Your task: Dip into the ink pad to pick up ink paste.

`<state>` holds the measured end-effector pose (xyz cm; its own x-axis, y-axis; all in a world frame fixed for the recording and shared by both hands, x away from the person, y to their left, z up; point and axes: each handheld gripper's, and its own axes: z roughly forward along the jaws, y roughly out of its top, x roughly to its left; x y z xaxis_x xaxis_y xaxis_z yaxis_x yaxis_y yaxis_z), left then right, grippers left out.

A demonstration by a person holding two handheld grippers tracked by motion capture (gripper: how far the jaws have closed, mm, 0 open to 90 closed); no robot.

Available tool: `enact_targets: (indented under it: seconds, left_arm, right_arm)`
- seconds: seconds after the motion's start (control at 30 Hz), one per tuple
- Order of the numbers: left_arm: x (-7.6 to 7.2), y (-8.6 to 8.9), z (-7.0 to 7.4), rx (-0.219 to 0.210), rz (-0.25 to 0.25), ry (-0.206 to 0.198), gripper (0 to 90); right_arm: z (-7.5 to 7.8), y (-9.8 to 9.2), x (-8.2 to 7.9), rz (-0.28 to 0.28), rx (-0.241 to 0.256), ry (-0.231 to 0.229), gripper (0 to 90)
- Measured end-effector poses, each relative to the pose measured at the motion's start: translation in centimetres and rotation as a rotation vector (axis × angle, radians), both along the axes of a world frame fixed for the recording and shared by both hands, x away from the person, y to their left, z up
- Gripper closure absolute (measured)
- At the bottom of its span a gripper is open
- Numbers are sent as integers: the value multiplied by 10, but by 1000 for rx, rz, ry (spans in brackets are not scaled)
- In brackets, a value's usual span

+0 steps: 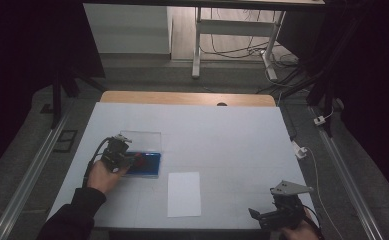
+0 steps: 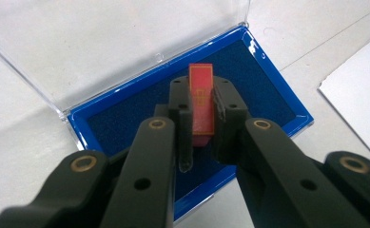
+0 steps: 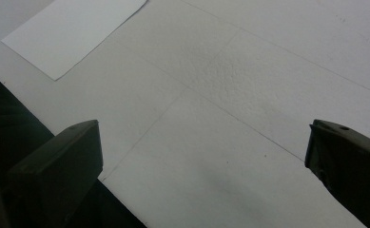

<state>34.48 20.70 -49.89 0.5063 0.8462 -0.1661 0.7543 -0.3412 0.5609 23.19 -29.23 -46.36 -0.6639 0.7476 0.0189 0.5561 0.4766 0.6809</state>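
Note:
A blue-lined flat case point(image 1: 149, 166) point(image 2: 273, 102) lies open on the table's left half, its clear lid point(image 1: 141, 141) point(image 2: 102, 42) folded back. My left gripper point(image 1: 132, 159) point(image 2: 202, 109) is shut on a small red block with gold markings point(image 2: 200, 102) point(image 1: 139, 157), held upright just above the case's dark blue lining. At the table's near right corner my right gripper point(image 1: 264, 216) point(image 3: 204, 156) stands wide open with nothing between its jaws, over bare white table.
A white sheet of paper point(image 1: 184, 194) point(image 3: 73, 31) point(image 2: 358, 95) lies at the front centre, right of the case. The table's front edge point(image 3: 78, 156) runs close under the right gripper. A desk frame and cables point(image 1: 242, 45) stand beyond the table.

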Motion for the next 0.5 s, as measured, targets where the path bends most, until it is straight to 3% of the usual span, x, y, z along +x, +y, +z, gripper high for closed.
enact_targets:
  seconds: [0.33, 0.5]
  left_arm:
    - [-4, -9, 5, 82, -33, -44, 799]
    - [-8, -9, 15, 46, -43, -96, 797]
  right_arm:
    - [0, 0, 0, -1, 8, -1, 0]
    - [0, -1, -1, 1, 9, -2, 0]
